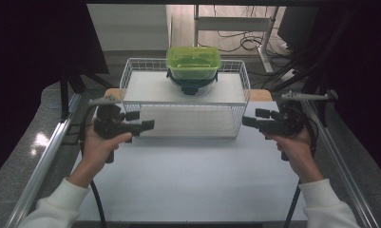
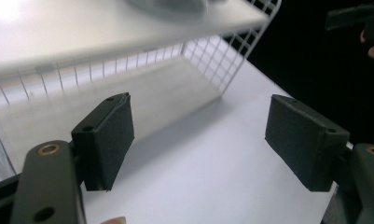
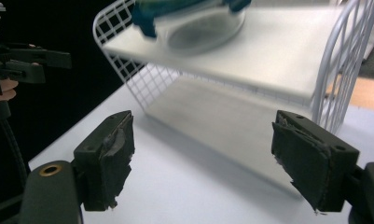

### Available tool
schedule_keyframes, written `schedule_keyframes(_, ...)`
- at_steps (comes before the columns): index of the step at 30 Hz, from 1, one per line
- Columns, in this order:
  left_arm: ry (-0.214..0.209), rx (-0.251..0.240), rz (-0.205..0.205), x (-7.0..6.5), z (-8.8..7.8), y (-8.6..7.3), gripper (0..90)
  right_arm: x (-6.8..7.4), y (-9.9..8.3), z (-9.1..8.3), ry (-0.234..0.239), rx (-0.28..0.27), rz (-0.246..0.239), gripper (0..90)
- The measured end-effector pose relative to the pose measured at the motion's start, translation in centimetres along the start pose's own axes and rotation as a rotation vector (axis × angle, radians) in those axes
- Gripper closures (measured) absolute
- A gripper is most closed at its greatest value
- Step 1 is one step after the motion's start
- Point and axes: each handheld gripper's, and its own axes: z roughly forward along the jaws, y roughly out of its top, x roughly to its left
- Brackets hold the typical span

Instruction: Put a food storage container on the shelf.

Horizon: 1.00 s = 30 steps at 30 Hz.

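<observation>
White tabletop (image 1: pixel 188 175) carried a wire rack (image 1: pixel 131 76) at frame centre, a green-lidded container (image 1: pixel 193 62) on its upper shelf. Left gripper (image 1: pixel 149 124) and right gripper (image 1: pixel 247 121) stood open, empty. Risk: 2 jaws could snag the rack wires and tip the container.

White table (image 1: pixel 188 180): white wire rack (image 1: pixel 185 111) on far half; container stack (image 1: pixel 193 69) on rack shelf.

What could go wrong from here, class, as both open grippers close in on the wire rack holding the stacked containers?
The green container sits stacked on a clear bowl at the upper shelf's back; jolting the wire rack might topple it. Left gripper and right gripper flank the rack, so jaws could snag its mesh.
</observation>
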Motion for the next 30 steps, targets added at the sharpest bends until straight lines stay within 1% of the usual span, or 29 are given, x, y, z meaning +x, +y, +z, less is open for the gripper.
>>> schedule_keyframes(2,-0.007,0.029,0.015,-0.3,0.2,-1.4,22.8,0.4,-1.4,0.0,-0.009,0.02,-0.018,20.0)
schedule_keyframes(4,0.009,0.04,0.021,-0.5,0.6,-2.9,22.6,0.8,-2.7,0.1,-0.016,0.044,-0.033,19.1)
schedule_keyframes(5,0.014,0.058,0.027,-0.5,0.9,-3.6,22.5,1.0,-3.3,0.2,-0.016,0.05,-0.035,19.1)
schedule_keyframes(7,0.019,0.091,0.025,-0.3,1.6,-5.2,22.5,1.5,-4.5,0.4,-0.003,0.06,-0.039,18.6)
schedule_keyframes(9,0.016,0.11,0.013,-0.2,2.0,-6.3,22.3,1.8,-5.9,0.8,0.005,0.073,-0.037,18.7)
schedule_keyframes(11,0.022,0.124,0.007,0.0,2.4,-7.5,22.3,2.1,-7.4,1.3,0.009,0.101,-0.045,18.5)
schedule_keyframes(12,0.03,0.123,0.009,0.1,2.6,-8.0,22.3,2.2,-8.2,1.8,0.012,0.115,-0.044,18.5)
schedule_keyframes(13,0.031,0.119,-0.004,0.2,2.7,-8.4,22.4,2.2,-9.0,2.2,0.017,0.132,-0.041,18.1)
schedule_keyframes(16,0.027,0.133,-0.021,0.5,3.3,-9.6,22.4,2.0,-11.1,3.6,0.026,0.158,-0.011,18.1)
schedule_keyframes(17,0.026,0.143,-0.026,0.5,3.6,-9.9,22.4,1.9,-11.5,4.0,0.027,0.181,-0.006,17.7)
schedule_keyframes(18,0.026,0.154,-0.025,0.5,3.8,-10.1,22.2,1.8,-11.9,4.2,0.022,0.197,-0.01,17.6)
schedule_keyframes(20,0.035,0.157,-0.019,0.5,3.9,-10.3,22.1,1.6,-12.3,4.2,0.015,0.2,-0.008,17.8)
schedule_keyframes(21,0.036,0.158,-0.013,0.4,3.9,-10.3,22.0,1.5,-12.2,4.2,0.018,0.198,-0.004,17.8)
schedule_keyframes(23,0.038,0.15,-0.013,0.4,3.9,-10.3,21.9,1.5,-11.8,3.8,0.011,0.173,0.001,17.8)
schedule_keyframes(25,0.041,0.155,-0.009,0.4,4.0,-10.3,21.8,1.6,-11.5,3.5,0.01,0.156,-0.008,17.8)
schedule_keyframes(29,0.052,0.157,-0.005,0.4,4.0,-10.5,21.7,1.8,-11.7,3.5,0.006,0.16,-0.021,17.6)
schedule_keyframes(30,0.057,0.156,-0.005,0.4,4.0,-10.5,21.5,1.8,-11.8,3.5,0.007,0.163,-0.017,17.6)
